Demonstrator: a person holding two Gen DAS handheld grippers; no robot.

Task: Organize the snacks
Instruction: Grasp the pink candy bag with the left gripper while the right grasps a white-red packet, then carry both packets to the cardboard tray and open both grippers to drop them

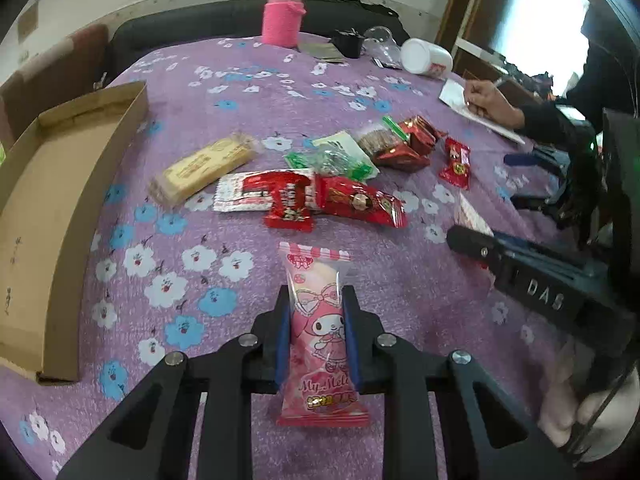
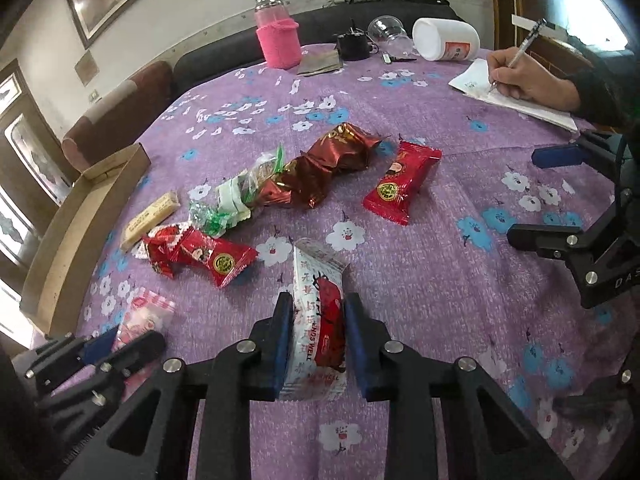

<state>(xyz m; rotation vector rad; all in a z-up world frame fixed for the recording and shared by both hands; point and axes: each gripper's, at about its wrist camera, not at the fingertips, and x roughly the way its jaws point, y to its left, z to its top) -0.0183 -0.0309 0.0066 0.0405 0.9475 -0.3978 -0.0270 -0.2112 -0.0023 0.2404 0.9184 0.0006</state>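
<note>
My left gripper (image 1: 316, 300) is shut on a pink My Melody snack packet (image 1: 320, 332), held above the purple flowered tablecloth (image 1: 240, 92). My right gripper (image 2: 318, 306) is shut on a white and red snack packet (image 2: 320, 316). An open cardboard box (image 1: 60, 200) lies at the left; it shows in the right wrist view (image 2: 80, 216) too. Loose snacks lie mid-table: a yellow wafer pack (image 1: 204, 168), red packets (image 1: 360, 200), a green packet (image 1: 336, 156), dark red foil packs (image 2: 332, 160) and a red packet (image 2: 400, 184).
A pink bottle (image 1: 282, 12), a black cup (image 1: 348, 42), a clear cup (image 1: 380, 40) and a white jar (image 1: 426, 58) stand at the table's far edge. A person's hand (image 2: 528, 76) writes on paper (image 2: 520, 100) at the right. A sofa lies behind.
</note>
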